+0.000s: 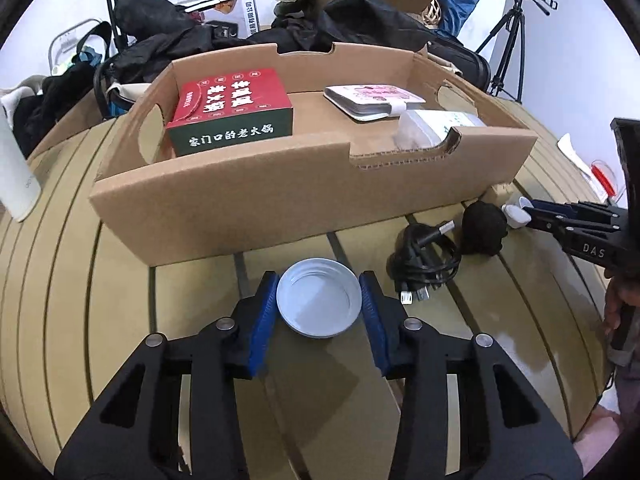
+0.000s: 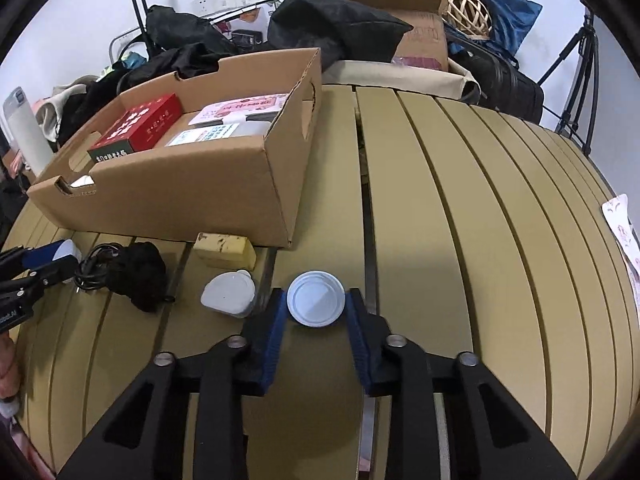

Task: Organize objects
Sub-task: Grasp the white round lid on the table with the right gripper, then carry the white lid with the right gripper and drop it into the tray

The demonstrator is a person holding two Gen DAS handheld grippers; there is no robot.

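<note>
Jaws on the left gripper (image 1: 319, 286): standing partway apart, pressing both blue pads (image 1: 262, 320) against the rim of the wide white lid (image 1: 319, 304) and gripping it from either side. Lying hollow side up, flat on the tan slatted counter (image 1: 120, 300), in front of the long near wall of the cardboard tray (image 1: 224, 216).

Jaws on the right gripper (image 2: 316, 296): standing narrower, clamping the ringed white lid (image 2: 316, 299) between the pad tips, one pad at each edge. Resting flat on the counter too, near the tray's right corner.

Working outward from the left grip: finding a coiled black cable (image 1: 424, 260) just to the right of the wide lid, apart from it, and a black lump (image 1: 482, 232) touching the cable's far side.

Working outward from the right grip: finding a white flip-top container (image 2: 228, 294) just beside the left pad, and a yellowish block (image 2: 224, 248) behind it, sitting against the tray wall.

Looking into the tray: seeing a red box (image 1: 232, 100) sitting at its left end, a pink-and-white packet (image 1: 372, 100) lying flat towards the right, and a clear-wrapped white pack (image 1: 436, 128) in the near right corner.

Looking beyond the tray: seeing dark bags and cartons heaped against the wall.
</note>
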